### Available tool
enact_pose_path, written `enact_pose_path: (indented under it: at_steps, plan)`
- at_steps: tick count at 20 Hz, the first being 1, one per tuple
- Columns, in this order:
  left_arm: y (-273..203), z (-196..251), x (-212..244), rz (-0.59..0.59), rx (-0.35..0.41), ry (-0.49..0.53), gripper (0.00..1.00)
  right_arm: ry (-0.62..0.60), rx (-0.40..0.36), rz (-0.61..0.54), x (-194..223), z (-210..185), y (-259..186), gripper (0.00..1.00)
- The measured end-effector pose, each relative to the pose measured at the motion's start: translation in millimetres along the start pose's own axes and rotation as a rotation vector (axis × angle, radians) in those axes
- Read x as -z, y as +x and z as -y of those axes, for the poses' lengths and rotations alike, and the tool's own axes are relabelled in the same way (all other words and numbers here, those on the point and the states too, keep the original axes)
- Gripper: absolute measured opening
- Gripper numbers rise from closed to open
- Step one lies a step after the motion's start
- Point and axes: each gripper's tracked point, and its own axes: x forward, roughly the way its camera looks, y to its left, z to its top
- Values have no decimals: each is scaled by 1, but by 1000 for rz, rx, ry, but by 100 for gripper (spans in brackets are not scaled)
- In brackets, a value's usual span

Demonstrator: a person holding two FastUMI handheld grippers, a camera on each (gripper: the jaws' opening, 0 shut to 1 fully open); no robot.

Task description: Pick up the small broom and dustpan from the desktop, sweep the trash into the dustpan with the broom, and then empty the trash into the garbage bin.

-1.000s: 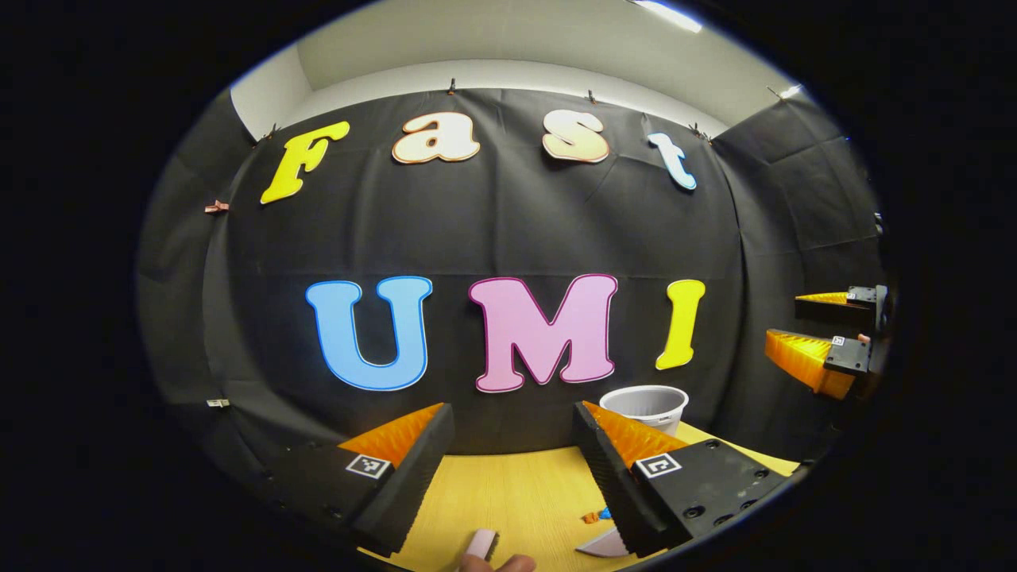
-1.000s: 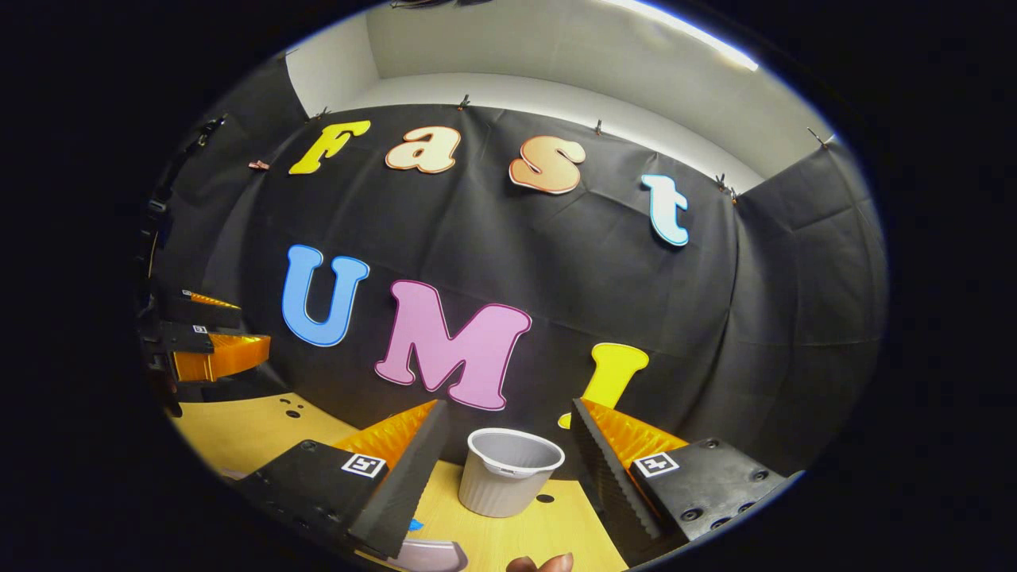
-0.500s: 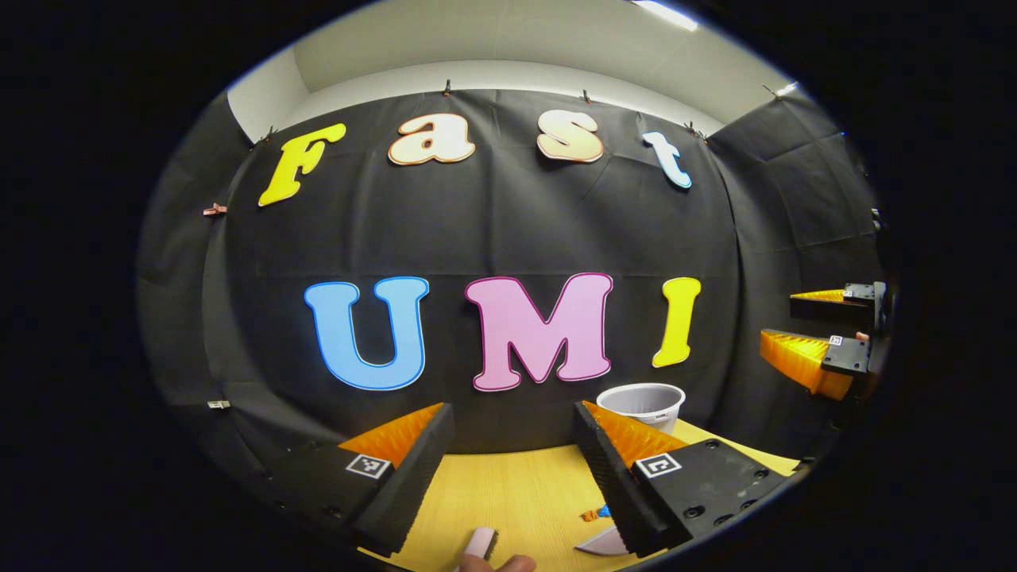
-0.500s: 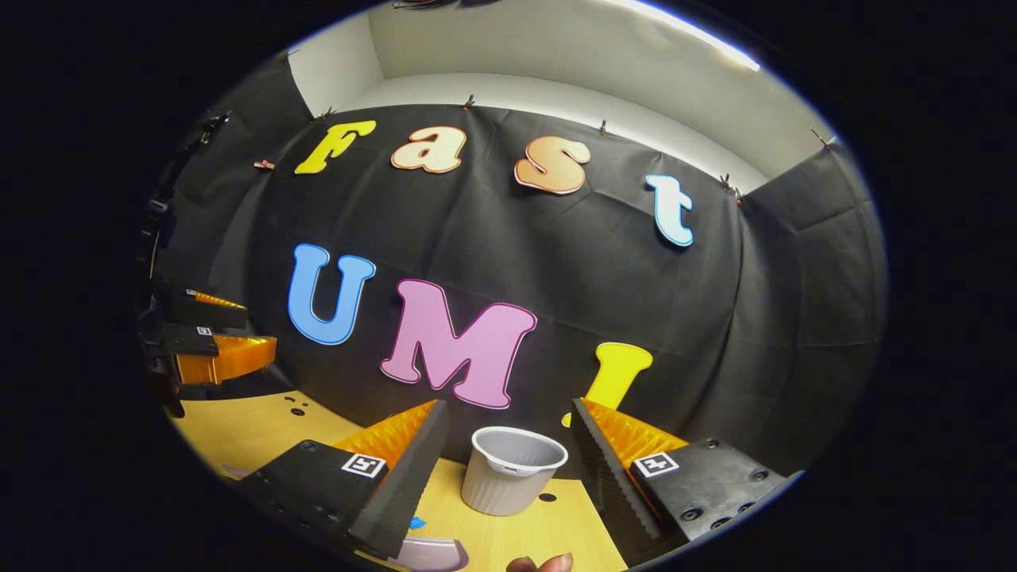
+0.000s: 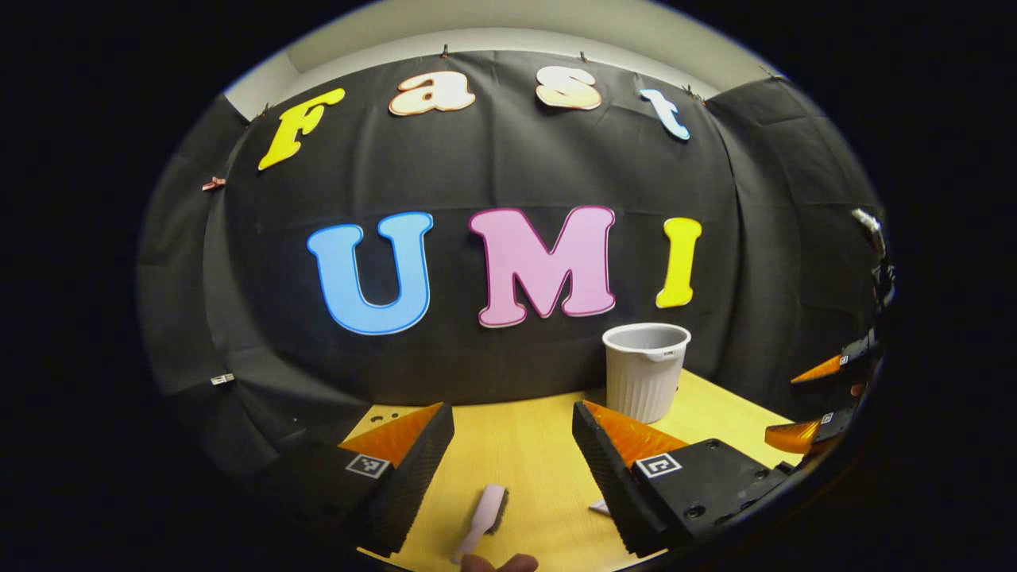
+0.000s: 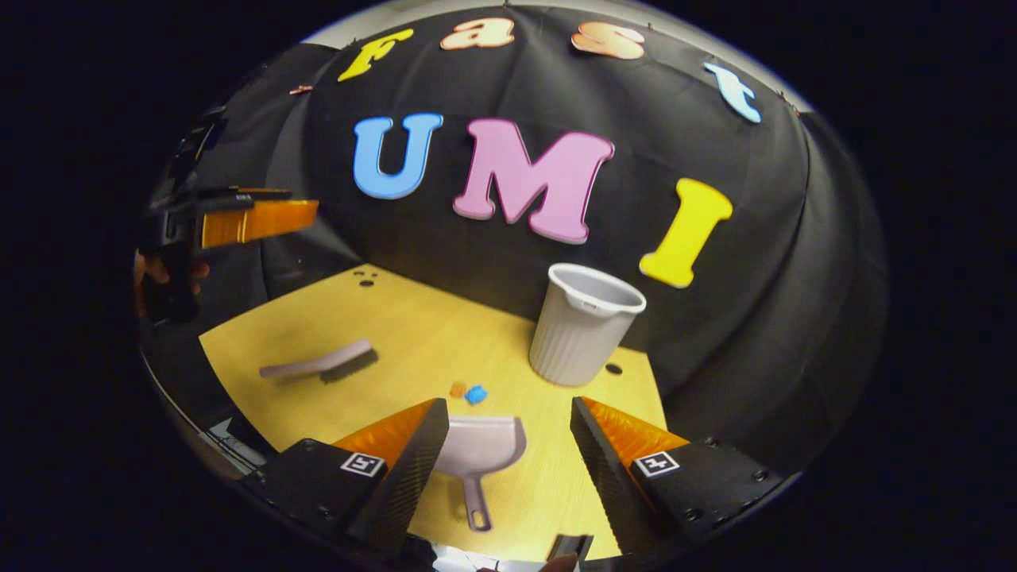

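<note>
A small pale broom [image 6: 324, 364] with dark bristles lies on the yellow desktop [image 6: 413, 326]; in the left gripper view the broom [image 5: 483, 520] lies just ahead, between the fingers of my open left gripper [image 5: 512, 433]. A pale dustpan [image 6: 479, 454] rests on the desk with its handle toward me, below my open right gripper [image 6: 503, 433]. An orange scrap [image 6: 458, 388] and a blue scrap [image 6: 476, 394] lie just beyond the dustpan. A white ribbed garbage bin [image 6: 582, 325] stands at the back right. The left gripper [image 6: 254, 221] hovers at far left of the right gripper view.
The black cloth wall closes off the desk behind the garbage bin [image 5: 644, 369]. A person's hand [image 6: 163, 274] holds the left gripper. The right gripper [image 5: 818, 401] shows at the far right of the left gripper view. A small dark hole [image 6: 612, 369] marks the desk beside the bin.
Both cameras have tipped downward, so the desk, broom, dustpan and scraps now show far more fully. Both grippers stay open and hold nothing.
</note>
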Motion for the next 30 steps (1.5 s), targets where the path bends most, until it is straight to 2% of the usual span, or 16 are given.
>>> enact_pose_path:
  at_steps: [6, 10, 11, 13, 14, 20, 21, 24, 25, 26, 30]
  plan:
    - [-8, -9, 57, -137, -6, 6, 95, 10, -98, -303, 119, -19, 44, 96]
    - [-16, -16, 81, -195, -33, 19, 96, 20, -127, -439, 166, -31, 73, 93]
    - [-17, -17, 88, -214, -37, 23, 100, 17, -133, -473, 175, -31, 79, 93]
    - [-21, -20, 99, -249, -50, 25, 100, 28, -143, -519, 189, -37, 94, 92]
    - [-22, -21, 104, -262, -57, 22, 96, 38, -151, -541, 194, -40, 99, 91]
    - [-32, -36, 119, -305, -112, 42, 97, 69, -202, -621, 208, -53, 129, 86]
    - [-32, -39, 120, -308, -124, 42, 97, 92, -209, -629, 205, -56, 135, 74]
    - [-27, -45, 130, -332, -143, 31, 98, 86, -204, -617, 200, -55, 140, 55]
    - [-25, -46, 134, -345, -142, 33, 98, 89, -197, -620, 200, -53, 140, 35]
    - [-24, -46, 139, -357, -130, 32, 98, 92, -194, -616, 200, -53, 141, 39]
    - [-10, -50, 173, -450, -101, 54, 97, 94, -208, -570, 185, -50, 123, 39]
